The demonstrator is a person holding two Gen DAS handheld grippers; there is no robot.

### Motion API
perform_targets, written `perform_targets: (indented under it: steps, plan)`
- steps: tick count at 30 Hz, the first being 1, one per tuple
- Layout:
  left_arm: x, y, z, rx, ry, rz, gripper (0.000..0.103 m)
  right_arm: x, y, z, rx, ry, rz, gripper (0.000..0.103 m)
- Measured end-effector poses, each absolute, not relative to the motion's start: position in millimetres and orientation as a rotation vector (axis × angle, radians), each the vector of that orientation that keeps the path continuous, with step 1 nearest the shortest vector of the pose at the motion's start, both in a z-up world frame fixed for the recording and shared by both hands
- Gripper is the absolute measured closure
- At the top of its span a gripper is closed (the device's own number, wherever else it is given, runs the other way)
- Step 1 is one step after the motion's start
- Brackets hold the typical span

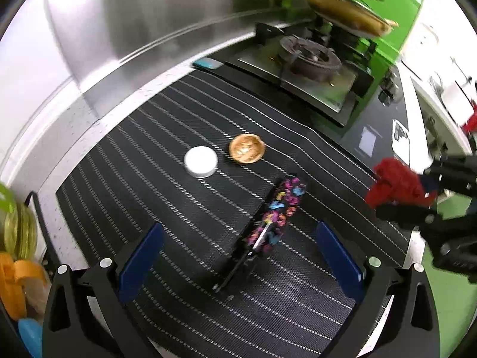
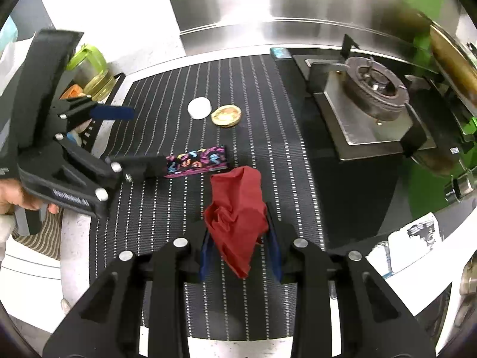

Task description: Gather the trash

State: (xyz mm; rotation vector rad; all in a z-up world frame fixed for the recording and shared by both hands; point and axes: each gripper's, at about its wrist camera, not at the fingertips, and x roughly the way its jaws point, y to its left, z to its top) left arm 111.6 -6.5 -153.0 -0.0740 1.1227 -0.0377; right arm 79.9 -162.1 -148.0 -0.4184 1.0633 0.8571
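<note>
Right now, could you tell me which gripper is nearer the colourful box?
Left. The left gripper straddles the colourful box, open; the right gripper is apart, holding red paper.

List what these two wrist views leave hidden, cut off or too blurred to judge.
- Colourful wrapper: in the right wrist view the left gripper covers its left end.
- Red napkin: its lower end is hidden between the right gripper pads.
- Pan over the stove: blurred and cut by the left wrist view's edge; contents unreadable.
- Yellow-green jars: cut off by the left edge.
- Printed paper: text too small.
</note>
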Motion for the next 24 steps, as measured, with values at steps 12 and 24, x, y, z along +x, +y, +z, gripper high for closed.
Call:
perform_targets:
  steps: [12, 24]
  plan:
    - [125, -29, -184, -0.041, 1.189, -0.105, 0.058, 91, -178, -154, -0.382, 1.073, 0.826, 0.072]
    - [122, -34, -177, -0.041, 1.179, -0.088, 0.080, 92, -188, -152, -0.343, 1.067, 0.824, 0.072]
